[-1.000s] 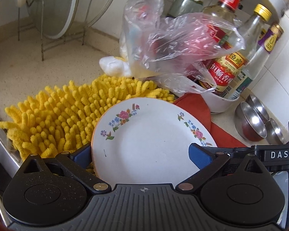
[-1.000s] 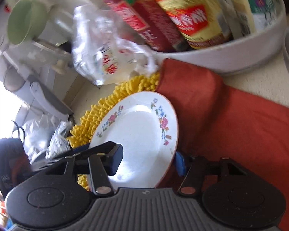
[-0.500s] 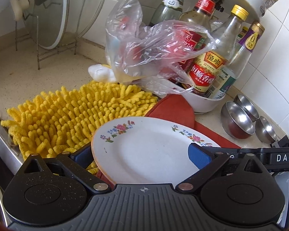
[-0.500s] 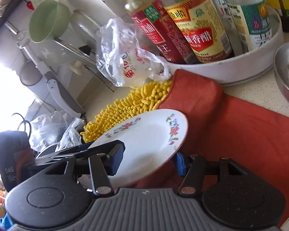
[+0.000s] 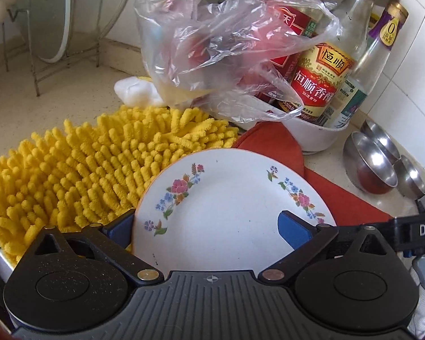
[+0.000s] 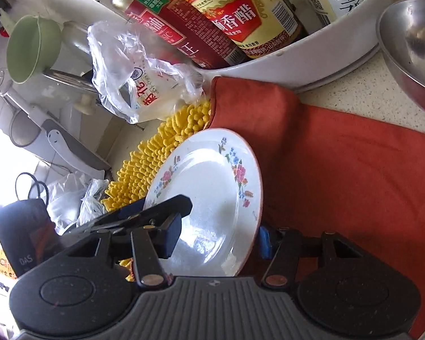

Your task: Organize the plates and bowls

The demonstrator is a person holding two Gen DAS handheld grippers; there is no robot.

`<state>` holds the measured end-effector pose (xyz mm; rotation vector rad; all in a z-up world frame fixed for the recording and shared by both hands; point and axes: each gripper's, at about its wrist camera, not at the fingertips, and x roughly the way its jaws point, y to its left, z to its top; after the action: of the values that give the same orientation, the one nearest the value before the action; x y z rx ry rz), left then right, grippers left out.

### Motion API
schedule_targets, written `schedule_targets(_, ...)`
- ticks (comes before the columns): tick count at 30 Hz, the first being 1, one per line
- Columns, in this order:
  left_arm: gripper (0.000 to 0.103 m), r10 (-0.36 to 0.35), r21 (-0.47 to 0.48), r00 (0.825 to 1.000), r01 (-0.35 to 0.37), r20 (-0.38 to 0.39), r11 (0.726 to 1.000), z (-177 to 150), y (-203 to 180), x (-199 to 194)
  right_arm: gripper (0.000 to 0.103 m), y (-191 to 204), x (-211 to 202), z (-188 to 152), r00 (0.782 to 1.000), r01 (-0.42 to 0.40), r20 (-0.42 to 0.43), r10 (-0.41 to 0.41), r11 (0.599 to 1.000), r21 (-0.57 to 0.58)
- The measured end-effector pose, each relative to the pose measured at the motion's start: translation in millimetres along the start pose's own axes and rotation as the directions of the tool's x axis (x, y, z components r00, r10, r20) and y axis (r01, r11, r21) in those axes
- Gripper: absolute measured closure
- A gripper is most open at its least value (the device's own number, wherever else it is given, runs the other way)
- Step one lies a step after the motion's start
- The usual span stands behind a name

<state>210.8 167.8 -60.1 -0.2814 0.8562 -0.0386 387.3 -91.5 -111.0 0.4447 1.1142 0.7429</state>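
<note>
Both grippers clamp one plate: the left gripper (image 5: pixel 206 226) and right gripper (image 6: pixel 221 232) each pinch its rim, one finger over the face, one behind. The plate (image 5: pixel 226 215), tilted above a shaggy yellow mat (image 5: pixel 99 164) and red cloth (image 6: pixel 340 170), looks glazed, stiff, slippery and breakable; the rim seems safest. Beyond it, steel bowls (image 5: pixel 374 167) nest.

The plate's (image 5: pixel 226 212) near rim was hidden behind the tongs' body; bottle (image 5: pixel 323 79) tops were cut off above.
</note>
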Motion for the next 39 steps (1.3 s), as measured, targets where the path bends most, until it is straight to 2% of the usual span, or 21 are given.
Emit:
schedule_targets(7, 0.002, -0.036, -0.016, 0.999, 0.036, 0.018, 0.999, -4, -4, -13, 0.05, 3, -16, -3, 0.999, 0.003, 0.041, -0.002, 1.0, -0.024)
schedule_targets(18, 0.002, -0.083, 0.003, 0.994, 0.083, 0.067, 0.997, 13, -28, -37, 0.05, 2, -54, -1, 0.993, -0.021, 0.113, 0.021, 1.0, -0.005)
schedule_targets(27, 0.001, -0.154, 0.073, 0.985, 0.148, 0.079, 0.986, 20, -75, -43, 0.05, -9, -107, -13, 0.982, -0.006, 0.189, 0.002, 1.0, 0.024)
schedule_targets(39, 0.001, -0.25, 0.18, 0.968, 0.242, 0.023, 0.954, 2, -155, -40, 0.05, -44, -184, -55, 0.96, 0.041, 0.271, -0.069, 0.993, 0.107)
